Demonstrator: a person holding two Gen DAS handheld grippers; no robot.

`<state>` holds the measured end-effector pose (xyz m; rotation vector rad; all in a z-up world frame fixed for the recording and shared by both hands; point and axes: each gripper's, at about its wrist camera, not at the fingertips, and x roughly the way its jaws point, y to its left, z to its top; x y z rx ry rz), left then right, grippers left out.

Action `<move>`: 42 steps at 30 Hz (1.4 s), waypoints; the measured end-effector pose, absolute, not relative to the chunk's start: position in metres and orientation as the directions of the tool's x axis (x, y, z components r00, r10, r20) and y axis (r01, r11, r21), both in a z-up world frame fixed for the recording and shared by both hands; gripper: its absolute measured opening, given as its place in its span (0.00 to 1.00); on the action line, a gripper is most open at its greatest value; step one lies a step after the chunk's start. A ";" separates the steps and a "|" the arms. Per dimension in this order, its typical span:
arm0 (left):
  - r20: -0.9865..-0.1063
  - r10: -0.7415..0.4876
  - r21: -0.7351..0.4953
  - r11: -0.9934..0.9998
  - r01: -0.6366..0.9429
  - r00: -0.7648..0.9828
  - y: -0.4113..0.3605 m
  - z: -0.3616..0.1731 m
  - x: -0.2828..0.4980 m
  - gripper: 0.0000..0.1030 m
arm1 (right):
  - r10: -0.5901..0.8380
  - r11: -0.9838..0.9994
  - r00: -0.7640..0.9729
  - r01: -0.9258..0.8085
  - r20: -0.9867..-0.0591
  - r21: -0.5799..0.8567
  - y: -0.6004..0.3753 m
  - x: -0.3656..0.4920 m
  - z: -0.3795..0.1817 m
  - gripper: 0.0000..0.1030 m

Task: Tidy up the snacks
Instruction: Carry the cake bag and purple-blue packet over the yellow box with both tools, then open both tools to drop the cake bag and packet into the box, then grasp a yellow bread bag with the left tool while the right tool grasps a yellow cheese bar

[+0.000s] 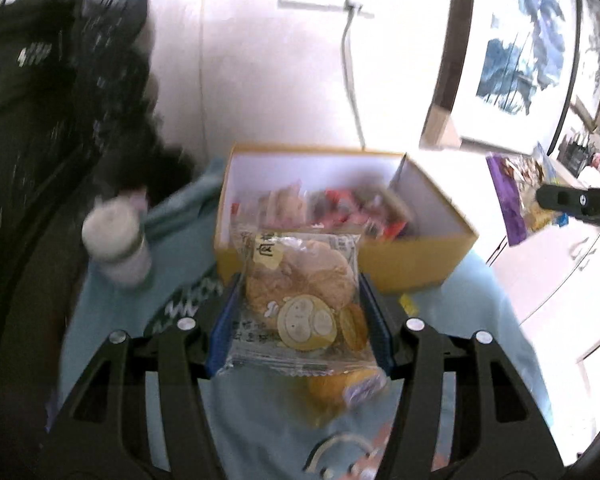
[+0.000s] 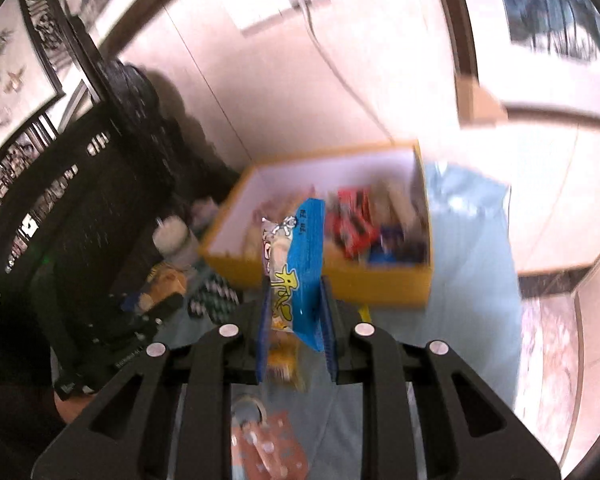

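A yellow box (image 1: 412, 268) with white inner walls holds several wrapped snacks on a light blue cloth; it also shows in the right wrist view (image 2: 380, 284). My left gripper (image 1: 300, 284) is shut on a clear packet of round cookies (image 1: 300, 292), held just in front of the box. My right gripper (image 2: 294, 288) is shut on a blue snack packet (image 2: 304, 264), held above the cloth in front of the box. A yellow snack (image 1: 332, 396) lies on the cloth under the left gripper.
A white lidded cup (image 1: 116, 240) stands left of the box. A dark woven chair (image 2: 80, 208) is at the left. A white wall with a cable (image 1: 352, 80) is behind. A patterned item (image 2: 268, 448) lies on the cloth near me. White cabinets (image 1: 560, 280) are at the right.
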<state>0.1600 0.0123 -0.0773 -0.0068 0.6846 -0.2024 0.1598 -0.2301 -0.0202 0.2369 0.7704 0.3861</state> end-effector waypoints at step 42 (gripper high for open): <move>-0.839 -0.199 0.057 0.893 0.445 0.507 -0.041 -0.215 0.175 0.98 | 0.257 0.905 0.359 -0.415 -0.897 0.093 -0.184 0.211 -0.196 0.60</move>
